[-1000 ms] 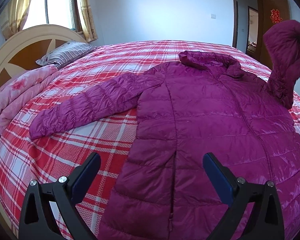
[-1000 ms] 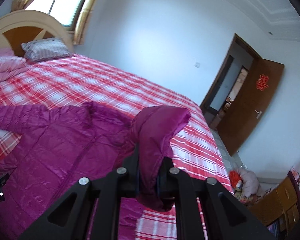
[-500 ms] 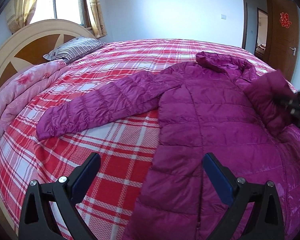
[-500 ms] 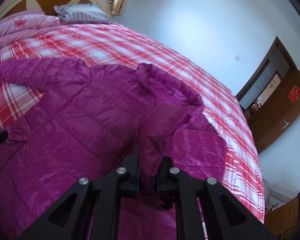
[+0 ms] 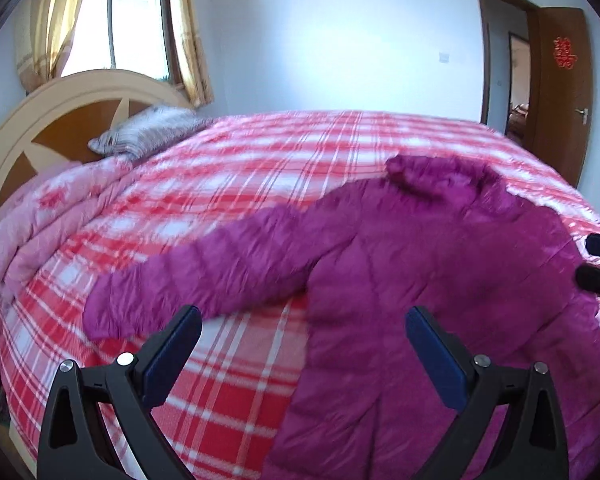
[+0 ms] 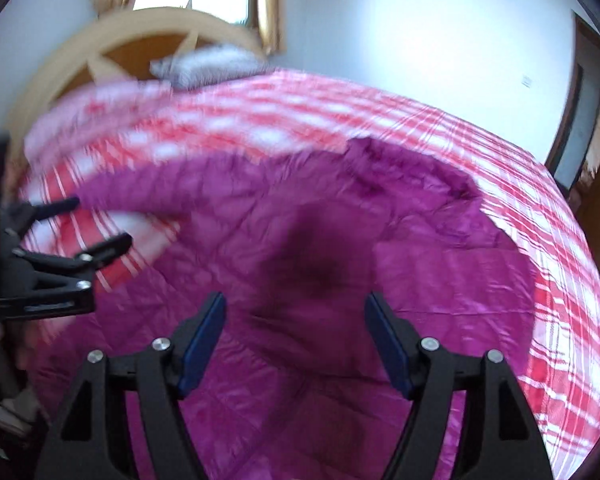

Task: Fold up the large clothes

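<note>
- Here, a magenta quilted puffer jacket (image 5: pixel 440 264) lies spread on a bed with a red-and-white plaid cover (image 5: pixel 260 184), collar toward the far side.
- One sleeve (image 5: pixel 204 268) stretches out left across the plaid; the other sleeve (image 6: pixel 312 264) lies folded over the jacket's body.
- The right gripper (image 6: pixel 294 336) has just been opening; its jaws stand wide above the folded sleeve, gripping nothing.
- The left gripper (image 5: pixel 302 344) hangs wide and empty over the near hem.
- A striped pillow (image 5: pixel 148 132) leans against the far-left headboard (image 5: pixel 40 132).
</note>
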Tool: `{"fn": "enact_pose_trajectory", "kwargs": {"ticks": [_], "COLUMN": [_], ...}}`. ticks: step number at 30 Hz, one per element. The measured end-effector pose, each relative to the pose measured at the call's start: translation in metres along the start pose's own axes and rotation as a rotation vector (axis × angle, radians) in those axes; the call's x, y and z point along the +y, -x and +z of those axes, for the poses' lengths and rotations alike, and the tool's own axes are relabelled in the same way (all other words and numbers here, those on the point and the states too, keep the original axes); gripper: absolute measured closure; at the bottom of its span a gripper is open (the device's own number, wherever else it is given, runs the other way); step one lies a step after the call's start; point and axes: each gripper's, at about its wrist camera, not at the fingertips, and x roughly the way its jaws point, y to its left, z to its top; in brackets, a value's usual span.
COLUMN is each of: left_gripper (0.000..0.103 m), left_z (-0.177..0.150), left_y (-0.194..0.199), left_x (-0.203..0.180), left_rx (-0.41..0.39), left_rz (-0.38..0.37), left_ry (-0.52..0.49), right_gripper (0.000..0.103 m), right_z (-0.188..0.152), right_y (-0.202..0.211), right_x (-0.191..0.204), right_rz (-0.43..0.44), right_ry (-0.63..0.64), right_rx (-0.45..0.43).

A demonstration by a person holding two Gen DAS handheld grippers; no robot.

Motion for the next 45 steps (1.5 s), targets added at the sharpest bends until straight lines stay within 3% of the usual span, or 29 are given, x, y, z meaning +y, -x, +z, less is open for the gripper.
{"fn": "enact_pose_trajectory", "kwargs": {"ticks": [3, 4, 7, 9, 12, 14, 18, 22, 32, 37, 40, 43, 45], "left_gripper": [0.001, 0.001, 0.001, 0.001, 0.001, 0.001, 0.001, 0.001, 0.001, 0.001, 0.001, 0.001, 0.001], "left_z": [0.010, 0.012, 0.019, 0.022, 0.025, 0.021, 0.007, -0.006, -0.010, -0.013, -0.014, -0.014, -0.013], "left_y": [0.001, 0.000, -0.008, -0.014, -0.030, -0.050, -0.092, -0.113, -0.129, -0.128, -0.127, -0.128, -0.127], "left_x": [-0.018, -0.025, -0.061, -0.085, -0.117, -0.133, -0.134, -0.119, -0.112, -0.112, -0.111, -0.111, -0.109], "left_rx": [-0.024, -0.021, -0.027, -0.045, -0.053, -0.030, 0.050, 0.122, 0.188, 0.185, 0.178, 0.177, 0.179], "left_rz": [-0.020, -0.037, -0.066, -0.069, -0.081, -0.040, 0.125, 0.070, -0.010, -0.015, -0.016, -0.020, -0.029], "left_ry": [-0.004, -0.011, -0.074, -0.119, -0.178, -0.233, -0.278, -0.228, -0.163, -0.152, -0.149, -0.143, -0.133], "right_gripper": [0.028, 0.028, 0.032, 0.056, 0.058, 0.059, 0.060, 0.063, 0.063, 0.063, 0.063, 0.061, 0.061], "right_z": [0.003, 0.005, 0.012, 0.012, 0.005, 0.001, -0.015, -0.032, -0.045, -0.035, -0.023, -0.001, 0.013], "right_y": [0.027, 0.030, 0.017, 0.000, -0.032, -0.044, -0.068, -0.090, -0.096, -0.095, -0.063, -0.038, -0.046], "right_x": [-0.042, -0.047, -0.071, -0.098, -0.146, -0.161, -0.168, -0.168, -0.162, -0.158, -0.172, -0.191, -0.203], "right_rz": [0.057, 0.032, -0.254, -0.324, -0.382, -0.378, -0.313, -0.313, -0.348, -0.363, -0.291, -0.314, -0.347], "right_ry": [-0.159, -0.174, -0.139, -0.196, -0.338, -0.365, -0.390, -0.362, -0.320, -0.272, -0.366, -0.425, -0.425], "right_rx": [-0.077, -0.092, -0.070, -0.029, 0.019, 0.034, 0.083, 0.163, 0.134, 0.180, 0.084, -0.024, -0.006]}}
